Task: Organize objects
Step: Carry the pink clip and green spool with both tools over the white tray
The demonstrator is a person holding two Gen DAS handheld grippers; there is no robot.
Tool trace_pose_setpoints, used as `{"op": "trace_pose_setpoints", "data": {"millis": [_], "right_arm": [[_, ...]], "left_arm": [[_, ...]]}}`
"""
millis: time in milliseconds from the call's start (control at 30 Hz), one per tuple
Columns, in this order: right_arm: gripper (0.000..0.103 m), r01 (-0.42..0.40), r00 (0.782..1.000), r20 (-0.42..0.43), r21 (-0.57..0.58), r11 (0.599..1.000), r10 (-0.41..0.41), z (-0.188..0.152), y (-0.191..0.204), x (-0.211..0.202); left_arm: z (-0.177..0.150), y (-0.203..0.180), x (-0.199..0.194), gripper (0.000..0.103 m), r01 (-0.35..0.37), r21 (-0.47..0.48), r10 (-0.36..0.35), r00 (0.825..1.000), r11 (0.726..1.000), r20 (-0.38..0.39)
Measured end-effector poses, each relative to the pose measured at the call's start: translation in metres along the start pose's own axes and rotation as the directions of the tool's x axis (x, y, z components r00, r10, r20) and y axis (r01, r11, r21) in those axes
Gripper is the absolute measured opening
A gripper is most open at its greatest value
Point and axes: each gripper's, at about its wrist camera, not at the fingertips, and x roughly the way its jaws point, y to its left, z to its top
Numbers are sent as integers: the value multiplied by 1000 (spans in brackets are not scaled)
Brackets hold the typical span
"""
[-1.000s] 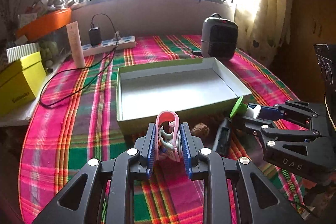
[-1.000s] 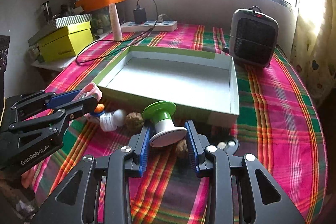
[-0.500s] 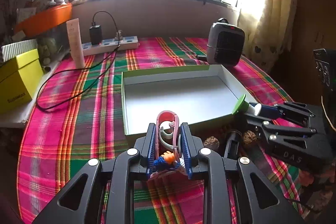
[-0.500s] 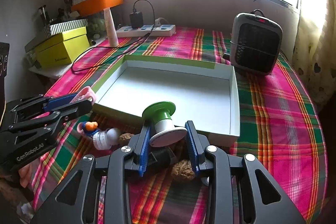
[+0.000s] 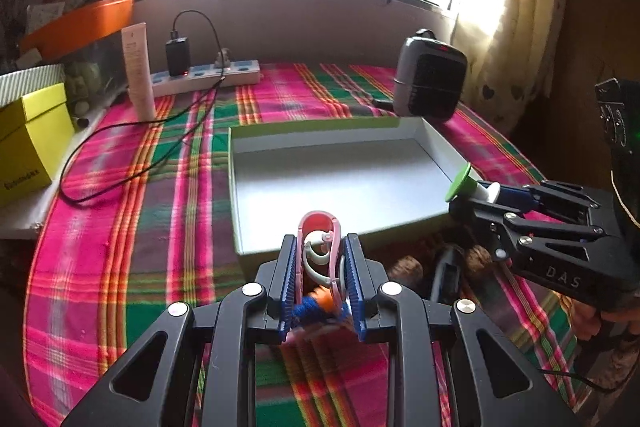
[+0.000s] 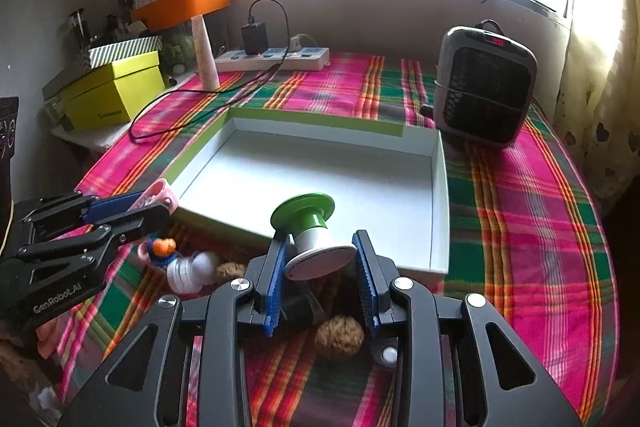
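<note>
My left gripper (image 5: 320, 247) is shut on a pink clip (image 5: 318, 221) that stands upright between its blue pads, just before the front wall of the white tray with green sides (image 5: 320, 127). From the right wrist view the left gripper (image 6: 124, 209) and its pink clip (image 6: 160, 189) sit at the tray's near left corner. My right gripper (image 6: 320, 241) is shut on a green-and-white spool (image 6: 304, 213), held over the tray's (image 6: 316, 118) front edge. The left wrist view shows the right gripper (image 5: 480, 197) and spool (image 5: 460, 183) at the tray's near right corner. Nothing lies in the tray.
On the plaid cloth before the tray lie a small blue-and-orange toy (image 6: 160, 251), a white cap (image 6: 192, 269), two walnuts (image 6: 340, 337) (image 6: 230, 271) and a black object (image 6: 300, 307). A heater (image 6: 484, 87), power strip (image 6: 276, 59), cable, tube (image 6: 206, 55) and yellow box (image 6: 116, 91) stand behind.
Both grippers have moved a little forward toward the tray, each still holding its object. The spool now hangs over the tray's front edge, and the toy shows beneath the left gripper.
</note>
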Motion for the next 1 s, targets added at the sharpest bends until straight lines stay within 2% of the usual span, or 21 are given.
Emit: {"op": "trace_pose_setpoints", "data": {"millis": [100, 433, 600, 1000], "right_arm": [[34, -6, 1000, 0, -5, 1000, 6, 10, 0, 6], [34, -3, 999, -45, -2, 1000, 3, 40, -3, 39], [34, -3, 997, -83, -1, 1000, 3, 57, -6, 64], [34, 8, 988, -151, -7, 1000, -9, 71, -3, 103]], "left_arm": [[9, 4, 5, 21, -14, -1, 14, 1000, 1000, 13], [40, 21, 41, 21, -27, -21, 27, 999, 999, -39], [56, 25, 59, 21, -56, -12, 55, 997, 998, -51], [74, 30, 102, 21, -69, 6, 69, 991, 998, -115]]}}
